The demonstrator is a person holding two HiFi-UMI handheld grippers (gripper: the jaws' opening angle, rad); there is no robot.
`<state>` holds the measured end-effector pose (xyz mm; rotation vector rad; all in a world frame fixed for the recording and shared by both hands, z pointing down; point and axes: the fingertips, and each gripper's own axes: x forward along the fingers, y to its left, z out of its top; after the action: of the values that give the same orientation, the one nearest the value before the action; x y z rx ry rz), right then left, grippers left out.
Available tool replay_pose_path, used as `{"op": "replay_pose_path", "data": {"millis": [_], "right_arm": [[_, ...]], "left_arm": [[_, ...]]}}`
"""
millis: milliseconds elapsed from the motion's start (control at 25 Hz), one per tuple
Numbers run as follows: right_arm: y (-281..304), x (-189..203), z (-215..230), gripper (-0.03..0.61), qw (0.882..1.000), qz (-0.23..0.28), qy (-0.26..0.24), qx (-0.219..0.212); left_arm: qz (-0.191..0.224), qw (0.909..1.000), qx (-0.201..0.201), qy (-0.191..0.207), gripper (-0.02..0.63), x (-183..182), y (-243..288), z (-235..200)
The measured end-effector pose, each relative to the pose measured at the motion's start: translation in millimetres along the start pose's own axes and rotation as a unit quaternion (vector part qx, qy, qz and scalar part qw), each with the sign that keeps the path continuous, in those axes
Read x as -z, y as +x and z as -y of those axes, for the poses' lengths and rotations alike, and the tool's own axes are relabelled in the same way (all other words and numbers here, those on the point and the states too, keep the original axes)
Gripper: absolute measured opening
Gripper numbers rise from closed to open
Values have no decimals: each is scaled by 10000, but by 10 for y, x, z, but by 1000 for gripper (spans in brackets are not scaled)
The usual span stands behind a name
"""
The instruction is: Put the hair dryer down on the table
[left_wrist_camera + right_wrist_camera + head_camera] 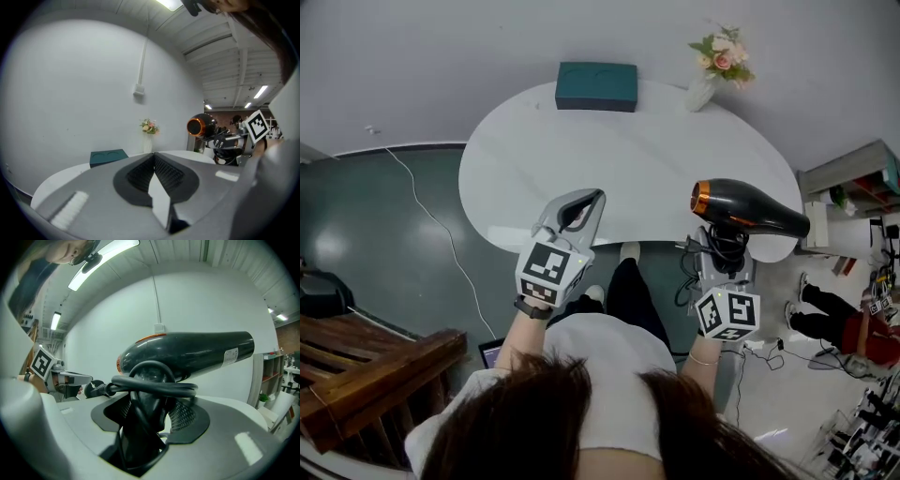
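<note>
The right gripper [724, 246] clamps the black hair dryer [750, 208] by its handle, seemingly above the white table [609, 159] edge. The left gripper [586, 202] is closed and empty.

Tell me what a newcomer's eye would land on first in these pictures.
The black hair dryer with its orange-ringed end stands out first, held by its handle in the right gripper at the near right edge of the white table. Next come the left gripper, shut and empty, and the teal box and flower vase at the table's far edge.
</note>
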<state>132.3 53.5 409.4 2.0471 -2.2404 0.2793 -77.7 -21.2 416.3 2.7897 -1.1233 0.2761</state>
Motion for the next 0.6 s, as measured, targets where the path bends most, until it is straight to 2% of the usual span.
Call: {"op": "replay_pose_path", "data": {"millis": [320, 600], "right_arm": [[765, -249, 416, 235, 9994, 14, -138, -328], [1382, -461, 831, 235, 9975, 29, -270, -656]], "left_arm": [[123, 9998, -164, 22, 60, -311, 796, -201], [210, 9986, -490, 60, 58, -572, 1384, -345]]}}
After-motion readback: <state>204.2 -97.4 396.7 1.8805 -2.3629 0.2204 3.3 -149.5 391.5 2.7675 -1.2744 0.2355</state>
